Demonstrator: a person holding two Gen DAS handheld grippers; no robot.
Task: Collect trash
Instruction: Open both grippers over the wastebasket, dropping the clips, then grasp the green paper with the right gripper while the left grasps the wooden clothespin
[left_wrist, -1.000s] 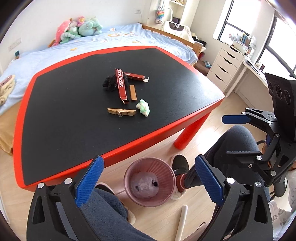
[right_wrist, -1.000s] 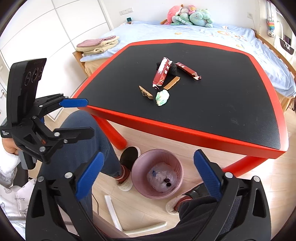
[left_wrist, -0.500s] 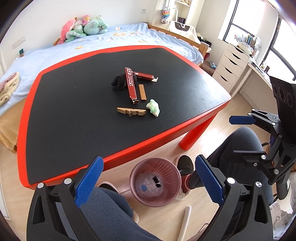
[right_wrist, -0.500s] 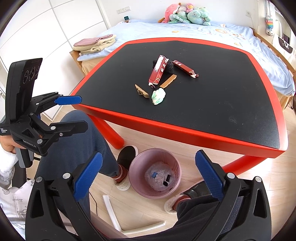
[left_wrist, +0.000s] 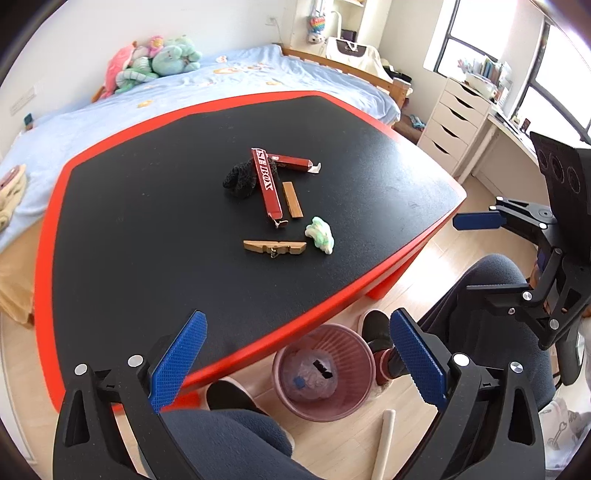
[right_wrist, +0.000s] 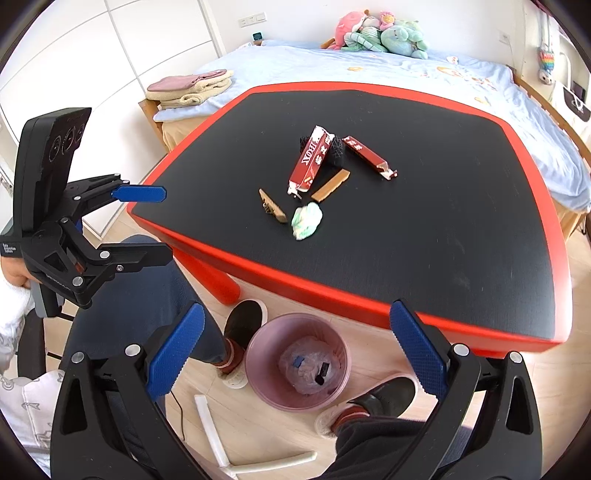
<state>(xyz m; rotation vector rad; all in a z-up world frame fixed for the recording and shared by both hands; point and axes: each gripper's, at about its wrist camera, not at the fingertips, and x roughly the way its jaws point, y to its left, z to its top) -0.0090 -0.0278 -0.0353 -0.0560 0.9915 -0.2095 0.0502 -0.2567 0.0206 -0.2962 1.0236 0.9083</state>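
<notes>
On the black, red-rimmed table (left_wrist: 147, 258) (right_wrist: 443, 229) lies a cluster of litter. It holds a long red box (left_wrist: 266, 188) (right_wrist: 310, 162), a second red box (left_wrist: 291, 161) (right_wrist: 367, 157), a black crumpled lump (left_wrist: 239, 180) (right_wrist: 339, 153), a brown strip (left_wrist: 292, 199) (right_wrist: 330, 185), a wooden clothespin (left_wrist: 275, 247) (right_wrist: 272, 206) and a green-white wad (left_wrist: 320, 235) (right_wrist: 306, 221). A pink bin (left_wrist: 314, 410) (right_wrist: 295, 404) stands on the floor by the table's near edge, with scraps in it. My left gripper (left_wrist: 295, 360) (right_wrist: 155, 225) and my right gripper (right_wrist: 297, 350) (left_wrist: 476, 258) both hang open and empty, short of the table.
The person's legs and dark shoes (right_wrist: 245, 317) flank the bin. White sticks (right_wrist: 210, 424) lie on the wooden floor. A bed (left_wrist: 184, 96) with plush toys sits behind the table. White drawers (left_wrist: 454, 118) stand to the right and folded towels (right_wrist: 192, 86) to the left.
Both grippers have risen and come closer to the table, still open. In the left wrist view the bin has slid toward the table's edge. The litter has not moved.
</notes>
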